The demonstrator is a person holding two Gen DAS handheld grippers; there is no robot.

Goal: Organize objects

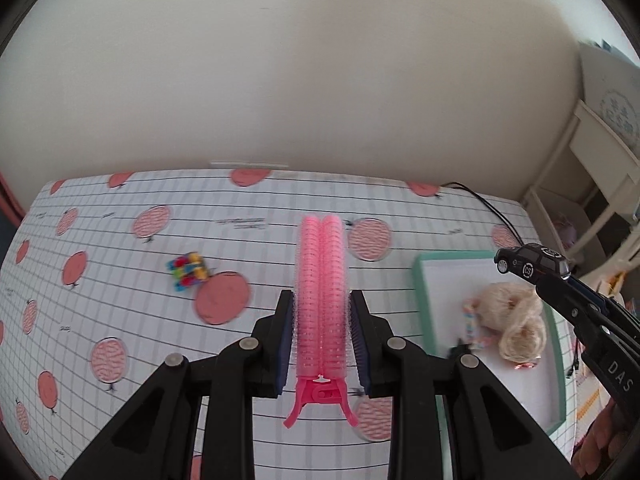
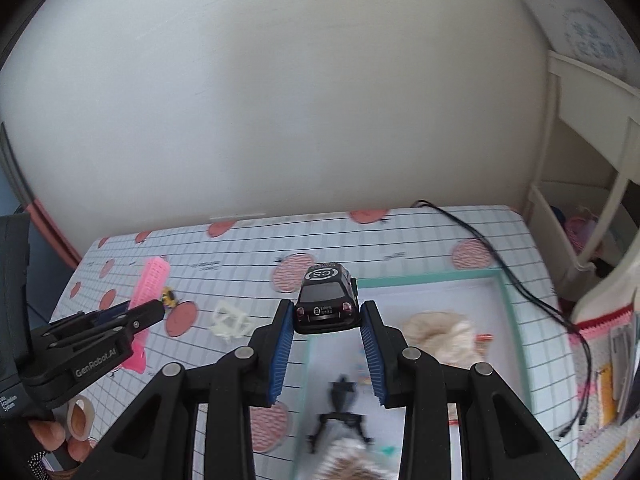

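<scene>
Pink hair clip (image 1: 320,300), black toy car (image 2: 326,300)

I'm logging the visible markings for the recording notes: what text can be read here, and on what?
"GenRobot.AI": on the left gripper body.
"DAS": on the right gripper arm.
"CS": in a roundel on the black toy car roof.
Car's rear plate, tablecloth captions: too small or blurred to read.

On the tabletop (image 1: 120,320) the wide middle strip is free; only a small colourful toy (image 1: 187,271) lies at 10 o'clock of the left view. In the tray (image 2: 507,312) the far corner, around 1 o'clock in the right view, is open, while the pale fluffy piece (image 2: 438,336) and a black clip (image 2: 340,408) fill its near part. A black cable (image 2: 500,264) crosses at 2 o'clock, and a white lattice piece (image 2: 231,322) lies at 10 o'clock
</scene>
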